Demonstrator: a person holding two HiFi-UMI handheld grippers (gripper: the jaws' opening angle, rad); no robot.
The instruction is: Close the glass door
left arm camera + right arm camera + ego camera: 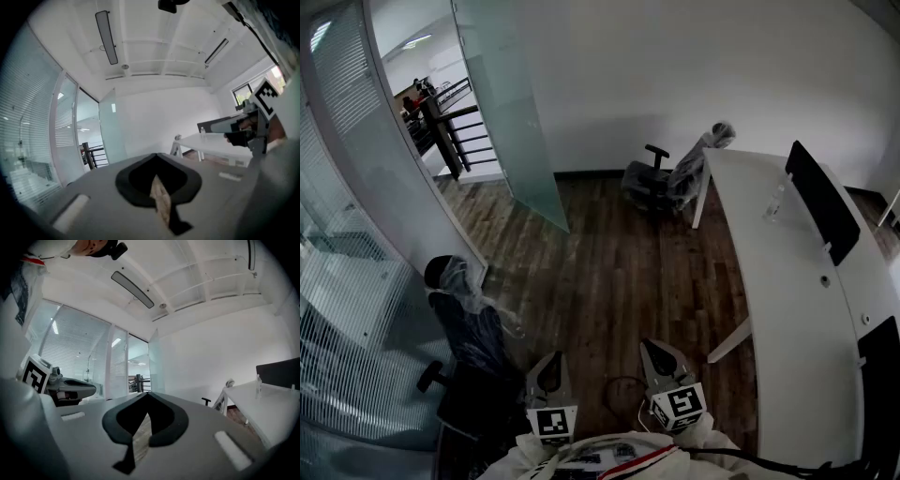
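Left tool (549, 373) and right tool (662, 360) are both pressed together, empty, well apart from the open door (502, 103). Such tips could skid off smooth glass, leaving it ajar

Office room with a dark wooden floor (619, 281) and white furniture

A long white bench (787, 281) runs down the right side, with a black divider panel (820, 202) standing upright on it. A plastic-wrapped office chair (661, 183) sits by the white wall near the bench's far end. A second wrapped chair (473, 347) stands at the left beside slatted blinds (347, 309). A black railing (450, 131) shows farther back.
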